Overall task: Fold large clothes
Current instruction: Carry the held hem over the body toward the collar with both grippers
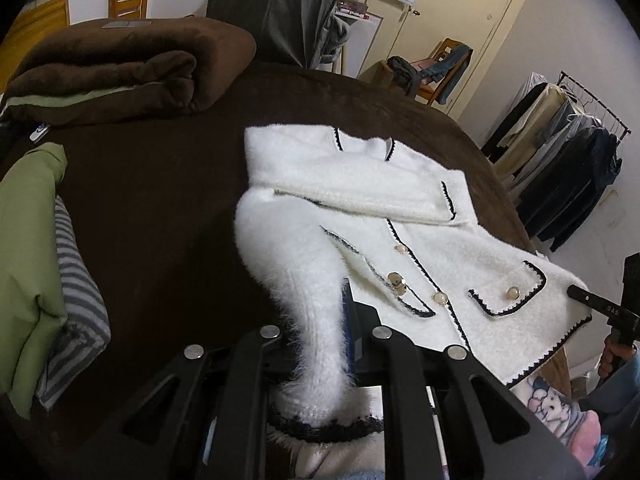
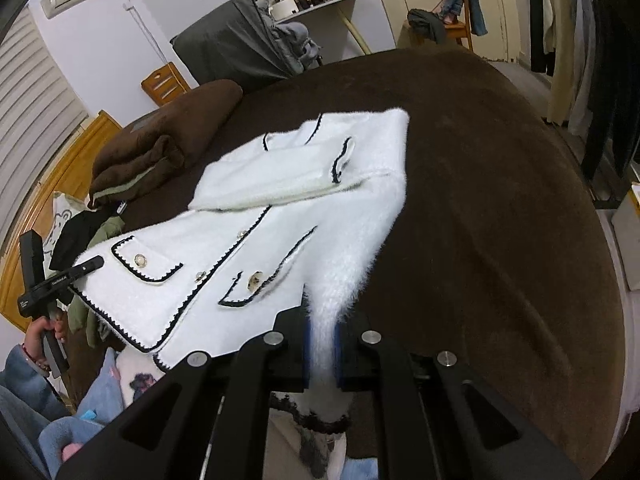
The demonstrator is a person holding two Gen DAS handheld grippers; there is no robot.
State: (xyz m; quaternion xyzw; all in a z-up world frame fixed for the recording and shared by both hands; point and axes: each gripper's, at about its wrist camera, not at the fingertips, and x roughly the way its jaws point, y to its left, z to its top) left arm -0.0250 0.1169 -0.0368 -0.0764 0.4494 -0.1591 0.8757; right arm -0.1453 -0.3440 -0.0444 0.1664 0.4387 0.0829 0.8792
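Note:
A white fuzzy jacket (image 1: 420,208) (image 2: 256,184) with black trim and pearl buttons lies front-up on the brown bed cover (image 1: 160,208) (image 2: 480,200). My left gripper (image 1: 340,320) is shut on one sleeve (image 1: 280,248), lifted off the bed, and its black-edged cuff hangs below the jaws. My right gripper (image 2: 322,328) is shut on the opposite sleeve (image 2: 368,232) in the same way. Each gripper also appears at the edge of the other's view, right gripper (image 1: 576,293) and left gripper (image 2: 94,263), with its tip at the jacket's side near a pocket. Their grip is not visible from there.
A folded brown blanket (image 1: 120,76) lies at the far left of the bed. Green and striped folded clothes (image 1: 32,260) sit at the left edge. A clothes rack (image 1: 560,160) stands on the right and a chair with jeans (image 1: 440,68) behind. Cartoon-print fabric (image 1: 552,404) lies under the hem.

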